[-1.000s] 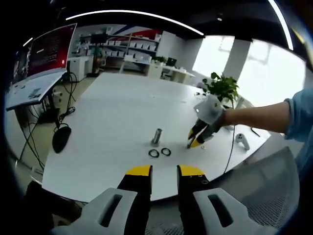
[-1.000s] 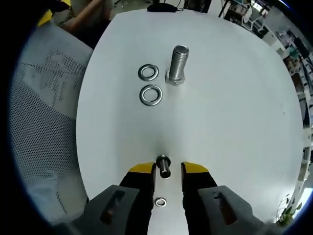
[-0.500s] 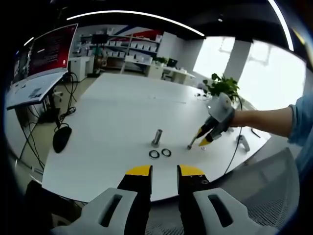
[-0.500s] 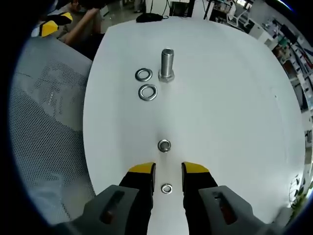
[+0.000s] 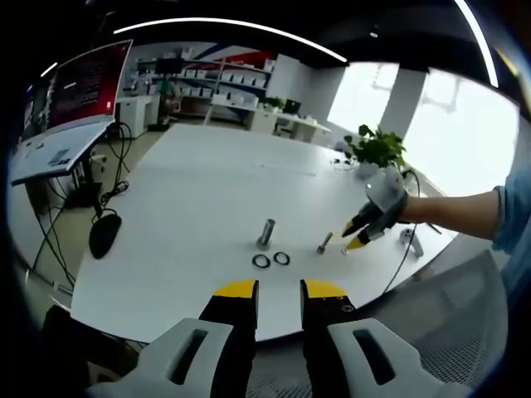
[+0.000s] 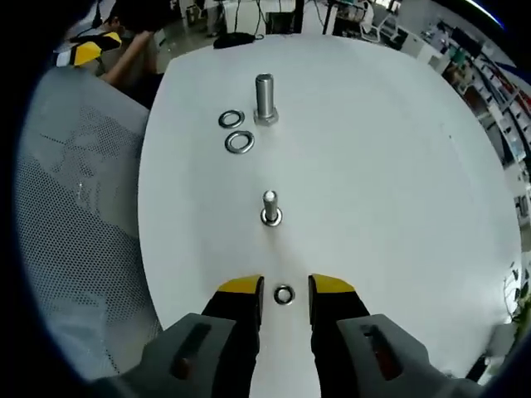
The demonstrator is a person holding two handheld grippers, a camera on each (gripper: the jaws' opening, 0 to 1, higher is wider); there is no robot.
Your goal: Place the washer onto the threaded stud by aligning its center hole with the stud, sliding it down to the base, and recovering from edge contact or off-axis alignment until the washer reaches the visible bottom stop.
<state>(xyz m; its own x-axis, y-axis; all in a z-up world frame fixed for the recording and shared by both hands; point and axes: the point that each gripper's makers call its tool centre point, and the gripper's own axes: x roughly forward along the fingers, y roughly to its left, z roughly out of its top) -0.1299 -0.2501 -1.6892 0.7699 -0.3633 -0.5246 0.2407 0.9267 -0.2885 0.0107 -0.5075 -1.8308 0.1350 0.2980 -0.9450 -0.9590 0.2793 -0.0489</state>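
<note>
A large threaded stud (image 6: 265,98) (image 5: 266,232) stands upright on the white table (image 6: 390,182). Two large washers (image 6: 231,118) (image 6: 240,142) lie flat beside its base. Nearer to me, a small bolt (image 6: 270,207) (image 5: 323,243) stands on its head. A small washer (image 6: 284,293) lies on the table between the tips of my right gripper (image 6: 285,285), which is open and holds nothing. In the left gripper view the right gripper (image 5: 355,234) hovers just right of the small bolt. My left gripper (image 5: 280,288) is open and empty, held back at the table's near edge.
A grey mesh chair (image 6: 75,207) stands along the table's edge. A potted plant (image 5: 377,149) and a white controller (image 5: 411,239) sit at the table's far right. A monitor (image 5: 79,83) and a dark object on cables (image 5: 104,235) are off the left side.
My right gripper has pulled back from the small bolt, which now stands alone on the table. The small washer now lies between its tips. The left gripper has not moved.
</note>
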